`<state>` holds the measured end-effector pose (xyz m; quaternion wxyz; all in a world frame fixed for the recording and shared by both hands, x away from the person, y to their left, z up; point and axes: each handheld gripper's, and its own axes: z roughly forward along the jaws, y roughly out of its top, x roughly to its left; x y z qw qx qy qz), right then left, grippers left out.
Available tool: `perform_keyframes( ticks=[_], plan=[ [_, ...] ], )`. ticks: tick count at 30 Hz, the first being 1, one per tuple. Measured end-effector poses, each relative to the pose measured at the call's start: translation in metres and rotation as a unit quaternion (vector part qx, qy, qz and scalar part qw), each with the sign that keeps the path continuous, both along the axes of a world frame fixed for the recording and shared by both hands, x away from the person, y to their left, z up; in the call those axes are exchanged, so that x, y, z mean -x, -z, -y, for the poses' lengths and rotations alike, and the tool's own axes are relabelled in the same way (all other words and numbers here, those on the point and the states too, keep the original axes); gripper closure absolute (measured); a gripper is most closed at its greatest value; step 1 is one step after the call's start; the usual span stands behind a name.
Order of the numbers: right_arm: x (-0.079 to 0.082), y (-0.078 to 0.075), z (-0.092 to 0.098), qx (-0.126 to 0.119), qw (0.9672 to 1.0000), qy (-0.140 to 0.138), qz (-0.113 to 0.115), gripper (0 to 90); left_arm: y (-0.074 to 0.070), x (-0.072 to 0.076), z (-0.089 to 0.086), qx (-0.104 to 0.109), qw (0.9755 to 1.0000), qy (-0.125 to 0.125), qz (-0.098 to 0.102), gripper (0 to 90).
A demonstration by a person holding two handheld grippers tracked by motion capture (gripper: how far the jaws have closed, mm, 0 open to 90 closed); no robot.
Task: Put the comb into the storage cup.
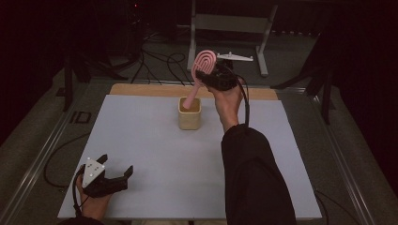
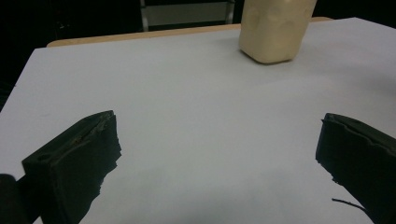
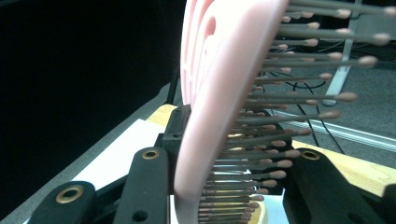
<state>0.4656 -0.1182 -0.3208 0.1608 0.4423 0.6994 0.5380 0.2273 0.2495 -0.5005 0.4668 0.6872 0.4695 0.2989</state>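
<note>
**Brush held over cup; left gripper idle**

Brush (image 1: 202, 68): pink, oval head with curved slots through its back, a straight handle below. In the high view it stands nearly upright, slightly tilted, head uppermost, the handle's lower end inside the mouth of the cup (image 1: 189, 114). In the right gripper view the head (image 3: 219, 93) is seen edge-on, its rows of grey bristles with rounded pink tips pointing to that view's right.

Right gripper (image 1: 212, 75): raised above the far middle of the surface (image 1: 155, 154), just beside and above the cup. Its fingers are closed on the brush near the base of the head, one on the slotted back, the other on the bristle side. A dark sleeve runs from the bottom edge up to the hand. The grey plate projects to the right on top.

Cup: cream, square with rounded corners, open at the top, upright on the far middle of the surface. In the left gripper view it (image 2: 273, 30) stands ahead and well apart from the fingers.

Left gripper (image 1: 115, 174): at the near left corner of the surface, well apart from cup and brush. Fingers (image 2: 77, 158) spread wide with bare surface between them.

Surface: pale grey sheet on a wooden board, whose edge shows along the far side.
</note>
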Motion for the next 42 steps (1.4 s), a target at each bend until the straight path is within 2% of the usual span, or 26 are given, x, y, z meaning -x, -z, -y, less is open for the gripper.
perform_keyframes(
  ticks=[42],
  plan=[
    [-0.007, 0.018, -0.005, -0.001, 0.9999, 0.010, -0.010, 63.6, 0.000, 0.000, 0.000, 0.001, 1.0000, -0.001, -0.001, 0.0]
  ],
)
